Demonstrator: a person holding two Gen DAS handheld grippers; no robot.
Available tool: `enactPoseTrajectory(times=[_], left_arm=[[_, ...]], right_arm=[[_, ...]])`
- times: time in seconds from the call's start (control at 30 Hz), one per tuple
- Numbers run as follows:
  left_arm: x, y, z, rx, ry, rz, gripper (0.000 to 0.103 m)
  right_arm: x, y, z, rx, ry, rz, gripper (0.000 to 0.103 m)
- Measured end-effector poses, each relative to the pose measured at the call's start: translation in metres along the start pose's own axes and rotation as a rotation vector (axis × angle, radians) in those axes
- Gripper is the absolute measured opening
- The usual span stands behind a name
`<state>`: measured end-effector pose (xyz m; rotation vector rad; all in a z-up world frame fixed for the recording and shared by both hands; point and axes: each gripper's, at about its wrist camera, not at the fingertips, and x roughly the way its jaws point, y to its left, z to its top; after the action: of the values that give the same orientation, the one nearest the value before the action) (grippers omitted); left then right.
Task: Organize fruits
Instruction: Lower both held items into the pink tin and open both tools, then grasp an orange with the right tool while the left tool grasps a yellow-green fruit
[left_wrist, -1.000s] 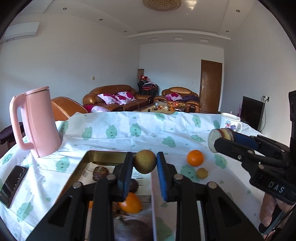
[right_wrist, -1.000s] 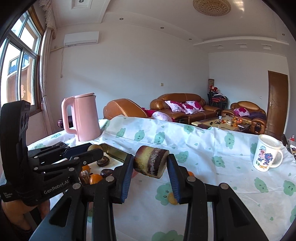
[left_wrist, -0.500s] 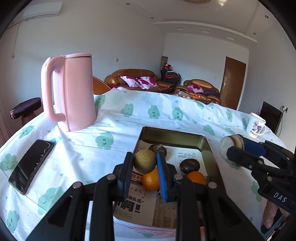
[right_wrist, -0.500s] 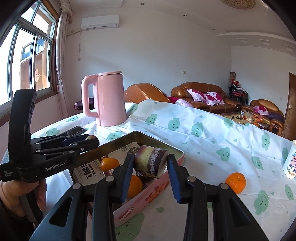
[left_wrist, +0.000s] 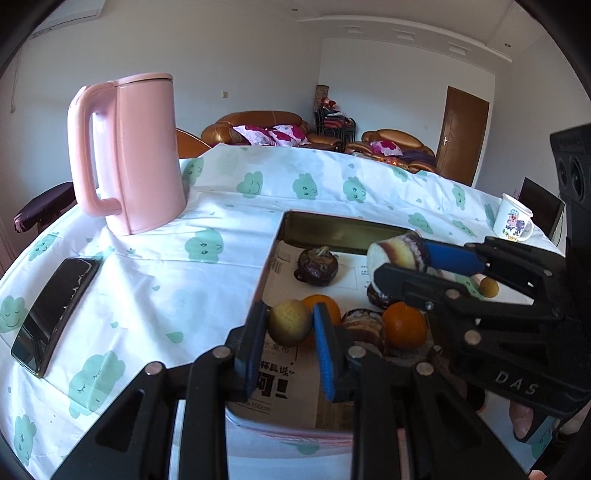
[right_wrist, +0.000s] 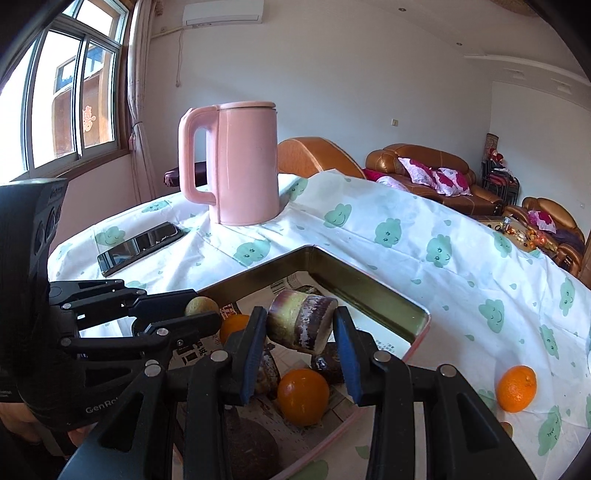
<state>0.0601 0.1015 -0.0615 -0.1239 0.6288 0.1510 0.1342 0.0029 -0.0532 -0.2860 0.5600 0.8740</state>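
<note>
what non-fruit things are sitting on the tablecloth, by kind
pink kettle: 1
phone: 1
mug: 1
tray: 1
total: 4

likely a home living room: leather sofas (left_wrist: 258, 125) with cushions, clothed table (left_wrist: 221, 206), wall air conditioner (right_wrist: 223, 13).

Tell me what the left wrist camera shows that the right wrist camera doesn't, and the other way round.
Only the left wrist view shows the white mug and the brown door. Only the right wrist view shows the window, the air conditioner and a loose orange on the tablecloth outside the tin. Both show the pink kettle, the phone, the tin tray of fruit, the left gripper shut on a round yellowish fruit, and the right gripper shut on a sugarcane piece.
</note>
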Motion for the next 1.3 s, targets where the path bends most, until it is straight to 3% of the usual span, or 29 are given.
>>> enactPoseTrajectory(times=[0.07,0.17,0.27,0.3,0.33,0.43,0.6,0.77,1.07,1.1,1.13,1.3], left_arm=[[0.0,0.0,0.0,0.0,0.004,0.003,0.028],[-0.002,0.004,0.0,-0.021,0.002,-0.026,0.033],[-0.009,0.002,0.001,-0.03,-0.023,-0.045,0.045],[-0.011,0.001,0.001,-0.036,-0.036,-0.049,0.053],[-0.015,0.0,0.002,-0.04,-0.05,-0.033,0.068],[-0.028,-0.003,0.006,-0.049,-0.121,-0.002,0.09],[-0.031,-0.009,0.018,-0.058,-0.145,0.001,0.091],[-0.029,-0.04,0.029,-0.018,-0.163,-0.02,0.097],[-0.009,-0.091,0.045,0.064,-0.154,-0.046,0.098],[-0.007,-0.094,0.045,0.067,-0.15,-0.055,0.098],[-0.006,-0.098,0.045,0.071,-0.148,-0.063,0.098],[0.002,-0.124,0.04,0.101,-0.129,-0.089,0.098]], right_arm=[[0.002,0.004,-0.002,-0.017,0.003,-0.028,0.046],[-0.008,-0.004,-0.006,0.013,-0.016,-0.03,0.064],[-0.028,-0.019,-0.014,0.03,-0.042,-0.057,0.065],[-0.036,-0.027,-0.017,0.039,-0.049,-0.077,0.065],[-0.043,-0.036,-0.019,0.051,-0.056,-0.092,0.065],[-0.063,-0.07,-0.027,0.101,-0.056,-0.157,0.069],[-0.078,-0.131,-0.041,0.222,-0.017,-0.295,0.069],[-0.07,-0.168,-0.049,0.319,0.04,-0.342,0.069],[-0.022,-0.193,-0.054,0.411,0.181,-0.291,0.069],[-0.019,-0.195,-0.055,0.42,0.194,-0.284,0.057],[-0.019,-0.196,-0.057,0.431,0.195,-0.265,0.05],[-0.048,-0.2,-0.064,0.468,0.106,-0.291,0.05]])
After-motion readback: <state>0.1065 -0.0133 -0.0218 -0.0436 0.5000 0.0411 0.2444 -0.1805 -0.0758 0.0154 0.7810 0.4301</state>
